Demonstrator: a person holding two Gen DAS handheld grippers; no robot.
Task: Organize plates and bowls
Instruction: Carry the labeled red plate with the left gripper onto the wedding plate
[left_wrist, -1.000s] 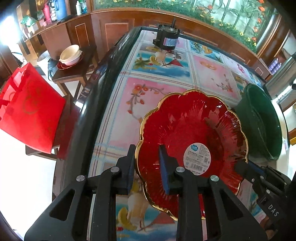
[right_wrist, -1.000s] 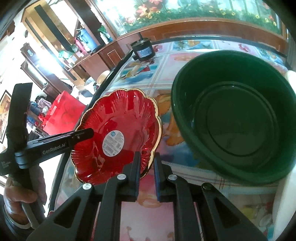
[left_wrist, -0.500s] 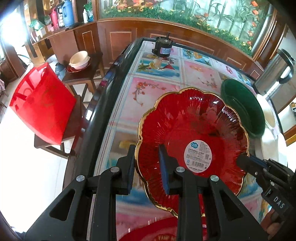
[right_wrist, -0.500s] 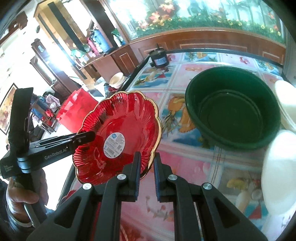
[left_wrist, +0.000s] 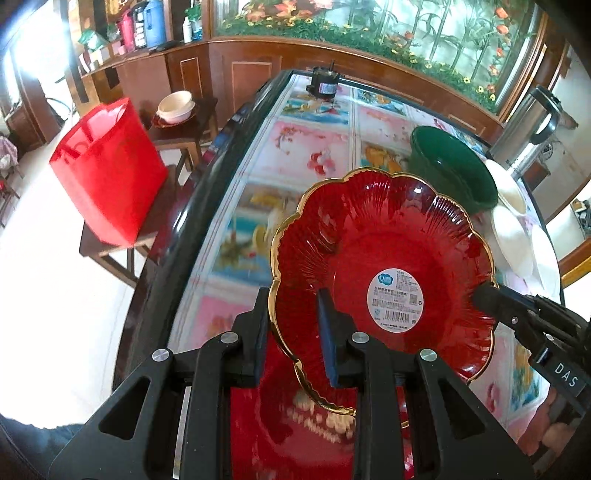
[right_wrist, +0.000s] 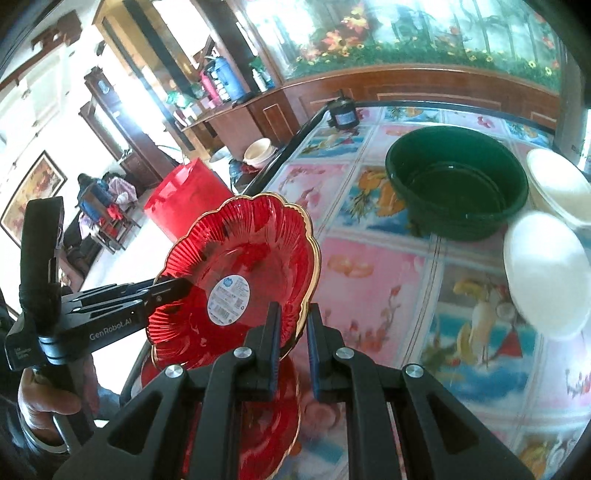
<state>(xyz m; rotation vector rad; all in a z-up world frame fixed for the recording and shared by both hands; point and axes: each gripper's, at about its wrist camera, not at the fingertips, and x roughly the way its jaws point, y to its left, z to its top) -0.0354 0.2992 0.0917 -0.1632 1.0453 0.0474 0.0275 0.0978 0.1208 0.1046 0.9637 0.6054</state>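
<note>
Both grippers tip steeply downward over the near end of the flower-patterned table, and between them they carry one red plate with a scalloped gold rim. The left gripper is clamped on the plate's left edge, one pad under the rim and one on the ribbed inside. The right gripper pinches the opposite edge, its jaws nearly together on the thin rim. A hand grips the left tool's handle low at the left of the right wrist view.

The plate is off the table, tilted, its hollow face with the round white label turned up toward the cameras. It is roughly round, so no long axis shows.

Beneath it lies a second red plate, blurred and largely hidden behind the gripper frames. Farther along the table sits a dark green basin, with white bowls beside it, partly cut off at the right edge.
</note>
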